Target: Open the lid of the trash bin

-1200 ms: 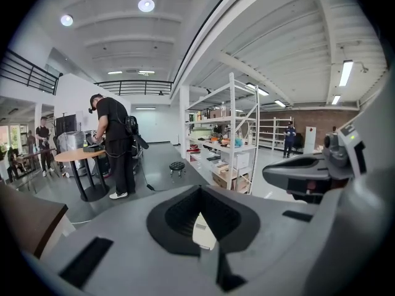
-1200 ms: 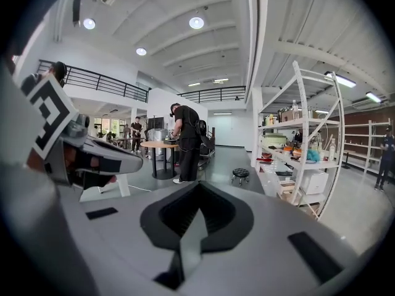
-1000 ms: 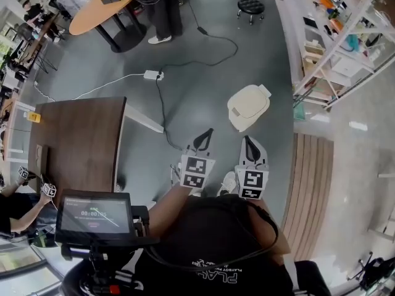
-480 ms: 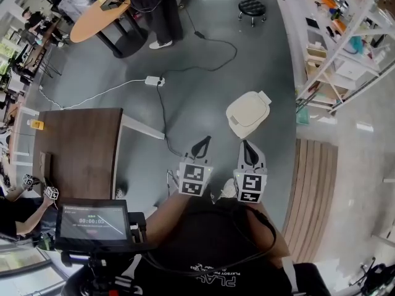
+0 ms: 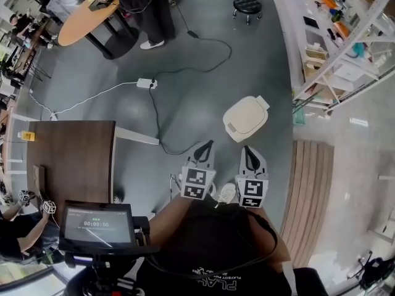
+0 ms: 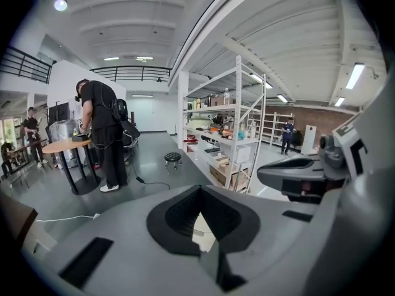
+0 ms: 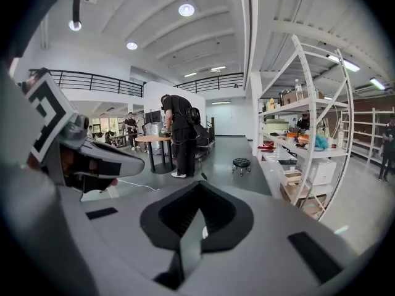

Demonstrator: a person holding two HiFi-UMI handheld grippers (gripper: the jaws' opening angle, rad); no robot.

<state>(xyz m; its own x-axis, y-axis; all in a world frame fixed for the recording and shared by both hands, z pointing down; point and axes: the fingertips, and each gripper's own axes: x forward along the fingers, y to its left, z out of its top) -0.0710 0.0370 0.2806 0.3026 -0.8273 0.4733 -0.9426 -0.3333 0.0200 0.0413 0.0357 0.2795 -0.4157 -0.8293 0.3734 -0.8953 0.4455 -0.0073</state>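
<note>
Head view: both grippers are held side by side above grey floor [image 5: 259, 60].
- Left gripper [image 5: 206, 145]: jaws are brought together to a point; nothing is held.
- Right gripper [image 5: 247, 150]: jaws are likewise closed; nothing is gripped.
- Trash bin [image 5: 245, 118]: cream, lid down. It is set just ahead of the jaws, nearer the right pair and apart from both. Bare floor is left between the jaw tips and the bin.
- Black cable [image 5: 157, 123]: run ahead and left of the left jaws.
- Brown table [image 5: 74, 159]: its edge is found well left of the left jaws.
- Wooden decking [image 5: 311, 190]: its edge is laid right of the right jaws.
- Shelving [image 5: 333, 42]: placed beyond the bin, to the right.
- Stool [image 5: 247, 5]: set far ahead.
- Writing: square markers [image 5: 197, 184] are carried on both grippers. Digits on the screen [image 5: 95, 224] are too small to be read. Print on the shirt [image 5: 210, 239] is upside down, and only "PLA" is made out.
</note>
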